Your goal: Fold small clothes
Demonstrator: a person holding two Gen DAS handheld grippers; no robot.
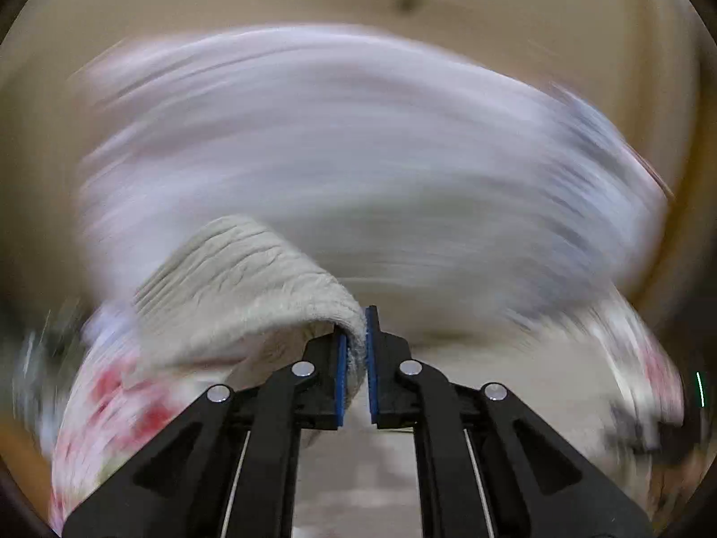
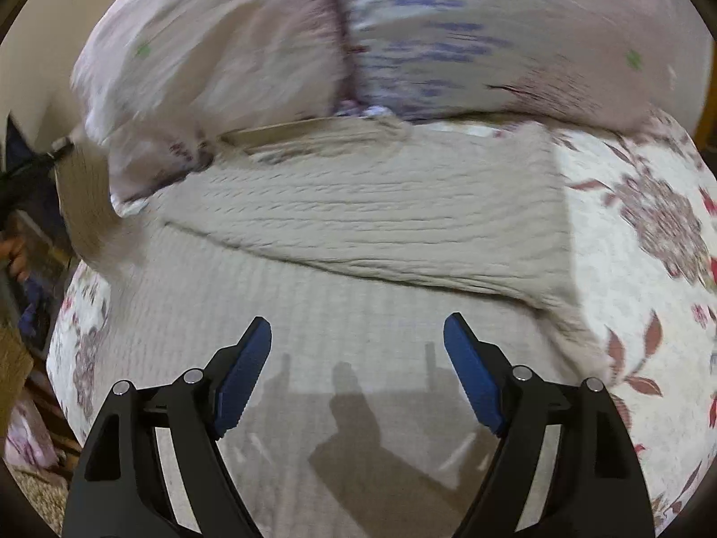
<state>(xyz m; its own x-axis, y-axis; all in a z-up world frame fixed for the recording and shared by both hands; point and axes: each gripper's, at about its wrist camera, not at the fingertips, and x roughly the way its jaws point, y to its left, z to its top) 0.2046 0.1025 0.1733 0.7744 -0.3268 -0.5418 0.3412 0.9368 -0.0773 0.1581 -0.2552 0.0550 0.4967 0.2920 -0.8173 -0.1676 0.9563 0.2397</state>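
Now left gripper [image 1: 356, 354] clamped on beige cloth [image 1: 251, 278] edge; right gripper [image 2: 357, 374] jaws apart.

One beige ribbed cloth [image 2: 358, 224]; two pillows [image 2: 215, 58]; one floral bedspread [image 2: 650, 233]; two grippers [image 1: 355, 358].

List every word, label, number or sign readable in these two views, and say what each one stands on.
None: no readable text in either view.
Beige cloth pinched in the left gripper: ribbed knit only, no tag visible.
Bedspread: flower print, no lettering.
Pillow: blurred purple marks, seemingly pattern, not legible as text.
Right gripper, open: plain black fingers, blue pads, no markings.
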